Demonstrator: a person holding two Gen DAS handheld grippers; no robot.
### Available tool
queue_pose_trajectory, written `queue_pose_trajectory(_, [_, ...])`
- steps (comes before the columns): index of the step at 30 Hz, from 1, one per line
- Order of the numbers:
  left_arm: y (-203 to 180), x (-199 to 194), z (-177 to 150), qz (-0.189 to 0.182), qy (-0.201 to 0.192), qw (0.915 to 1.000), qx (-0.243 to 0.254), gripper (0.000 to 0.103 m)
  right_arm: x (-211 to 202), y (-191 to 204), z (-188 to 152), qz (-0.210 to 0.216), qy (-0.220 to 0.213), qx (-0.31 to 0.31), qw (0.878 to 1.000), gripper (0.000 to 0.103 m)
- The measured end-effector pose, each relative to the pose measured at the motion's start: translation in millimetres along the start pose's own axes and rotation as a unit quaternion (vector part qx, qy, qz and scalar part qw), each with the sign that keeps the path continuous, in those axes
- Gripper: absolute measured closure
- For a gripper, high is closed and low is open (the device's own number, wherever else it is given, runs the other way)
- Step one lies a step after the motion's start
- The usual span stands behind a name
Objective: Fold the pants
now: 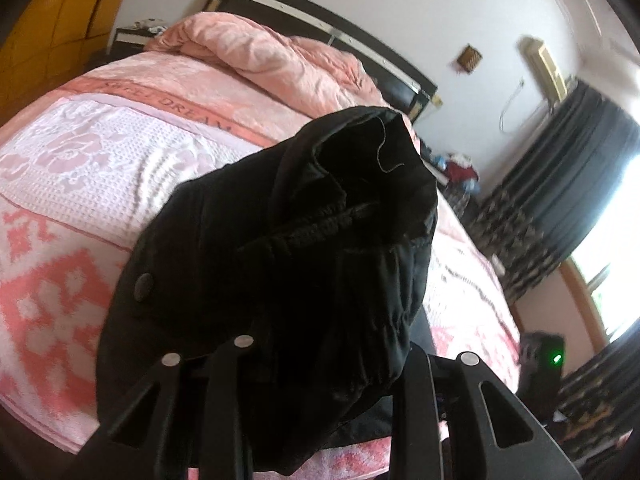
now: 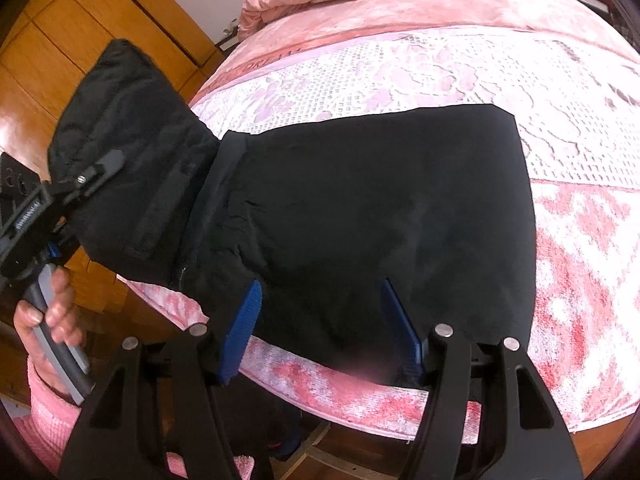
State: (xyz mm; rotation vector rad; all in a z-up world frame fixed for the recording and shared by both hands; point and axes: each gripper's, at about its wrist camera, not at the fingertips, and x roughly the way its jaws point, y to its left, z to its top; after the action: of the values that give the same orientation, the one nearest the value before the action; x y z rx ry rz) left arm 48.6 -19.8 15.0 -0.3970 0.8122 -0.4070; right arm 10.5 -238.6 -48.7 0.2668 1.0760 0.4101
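Black pants (image 2: pixel 380 200) lie folded on the pink bed near its front edge. My left gripper (image 2: pixel 100 168) is shut on the waistband end (image 2: pixel 132 152) and holds it lifted off the bed's left side. In the left wrist view the bunched waistband (image 1: pixel 280 260) with its button (image 1: pixel 143 286) fills the middle and hides the fingertips. My right gripper (image 2: pixel 320 312) is open, its blue pads (image 2: pixel 246 320) over the near edge of the folded pants, not gripping.
A pink patterned blanket (image 2: pixel 560 240) covers the bed (image 1: pixel 72 184), with a rolled pink duvet (image 1: pixel 280 52) at the headboard. A wooden wardrobe (image 2: pixel 80 20) and wooden floor lie to the left. Dark curtains (image 1: pixel 560 168) and a window are on the right.
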Motion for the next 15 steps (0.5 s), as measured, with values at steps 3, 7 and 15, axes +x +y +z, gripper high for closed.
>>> queue_pose_trajectory(3, [-13.8,16.2,-11.9,0.016,0.022,0.9994,0.019,0.075,1.6,-1.8,0.1,-0.006,-0.003,0.003,1.000,0.040])
queue_pose_trajectory(7, [-25.9,38.9,-22.8,0.040,0.049,0.9968,0.049,0.075,2.0,-5.4,-2.9,-0.015,-0.001,0.003,1.000,0.040])
queue_pose_trajectory(15, [-40.6,76.6,-49.0,0.081,0.089,0.9872,0.104,0.073,14.8,-14.8,-9.0,-0.019,0.010,0.017,1.000,0.040])
